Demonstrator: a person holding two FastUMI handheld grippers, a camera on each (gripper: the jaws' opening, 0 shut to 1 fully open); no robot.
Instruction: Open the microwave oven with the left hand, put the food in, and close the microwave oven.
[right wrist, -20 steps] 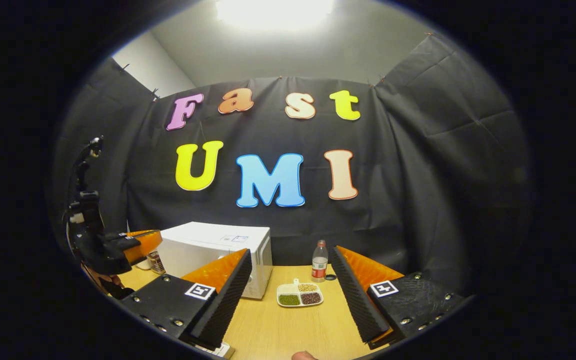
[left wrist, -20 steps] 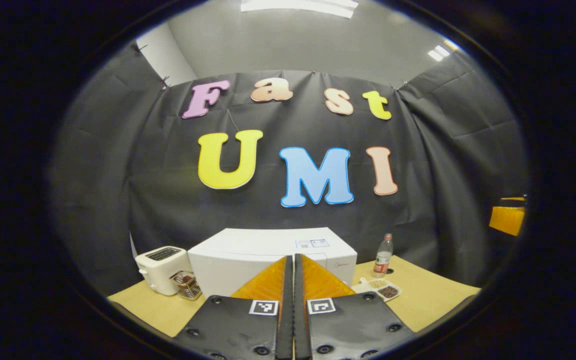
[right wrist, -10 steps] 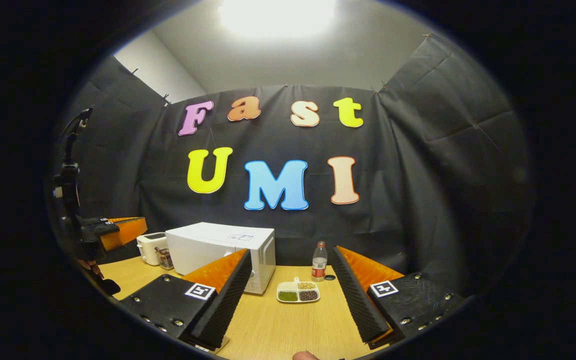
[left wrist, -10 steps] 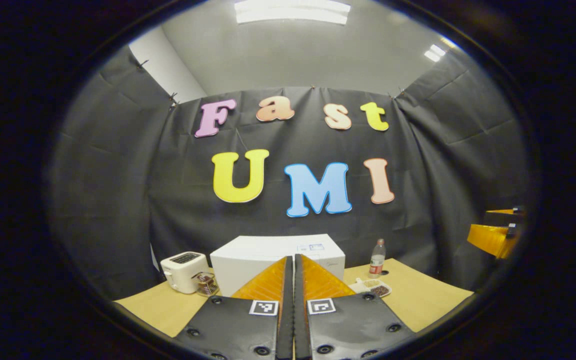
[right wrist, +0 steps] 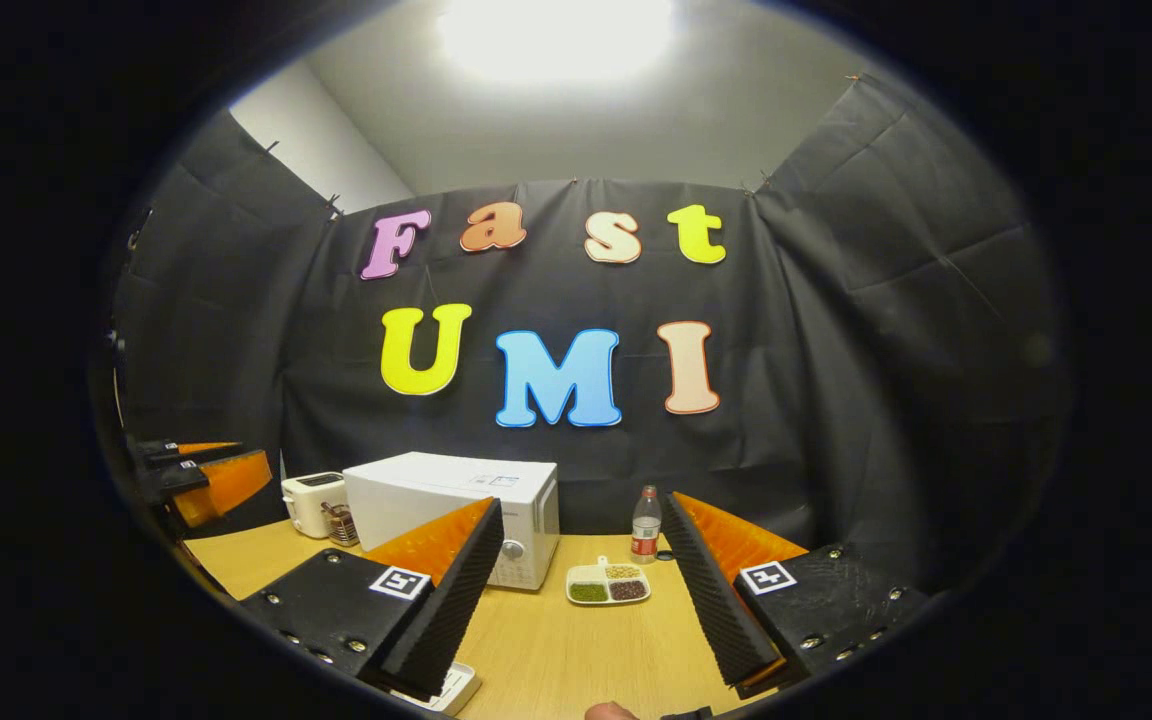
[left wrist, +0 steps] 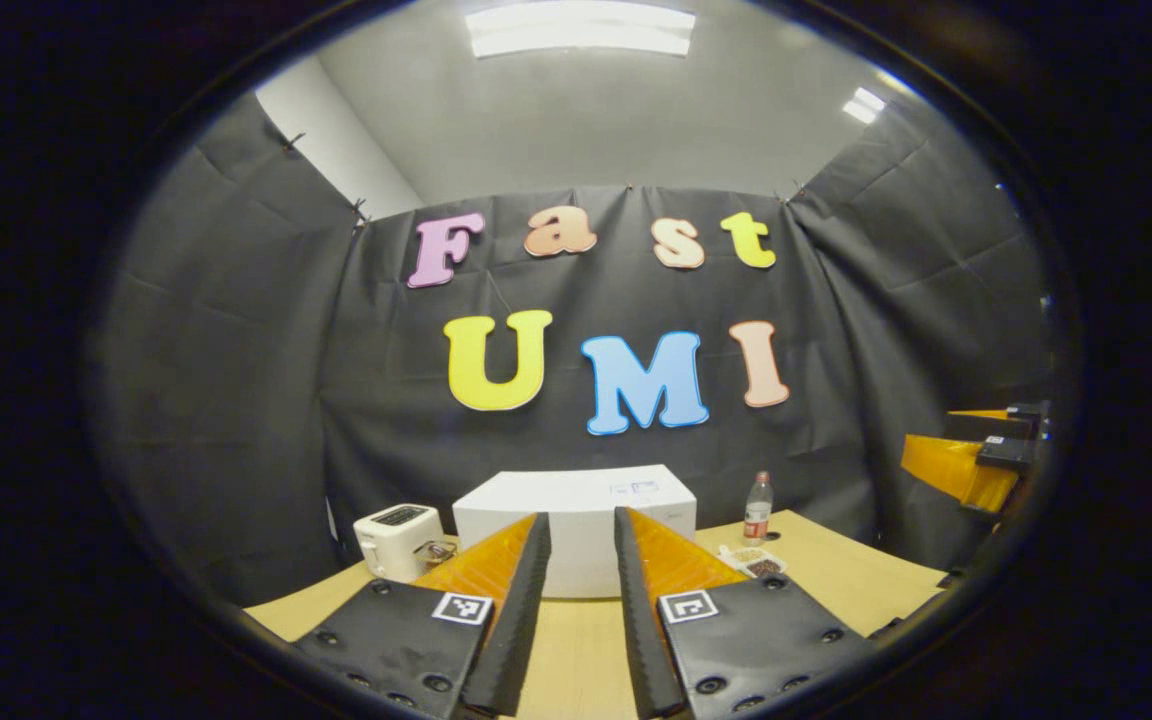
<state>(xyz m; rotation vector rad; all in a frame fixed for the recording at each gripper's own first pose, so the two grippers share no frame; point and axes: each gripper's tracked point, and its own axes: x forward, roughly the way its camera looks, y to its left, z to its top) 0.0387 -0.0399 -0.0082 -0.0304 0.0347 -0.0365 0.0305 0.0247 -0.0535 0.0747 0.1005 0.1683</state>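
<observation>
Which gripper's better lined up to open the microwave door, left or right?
Left. In the left gripper view the left gripper is open and frames the microwave between its fingers. The right gripper frames the food tray instead, with the microwave off to its left.

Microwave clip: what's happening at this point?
Nothing is being handled yet. The white microwave sits shut on the wooden table, with a toaster on one side and a divided dish of food and a bottle on the other. The left gripper is open and points at the microwave from a distance. The right gripper is open, empty, and faces the dish.
</observation>
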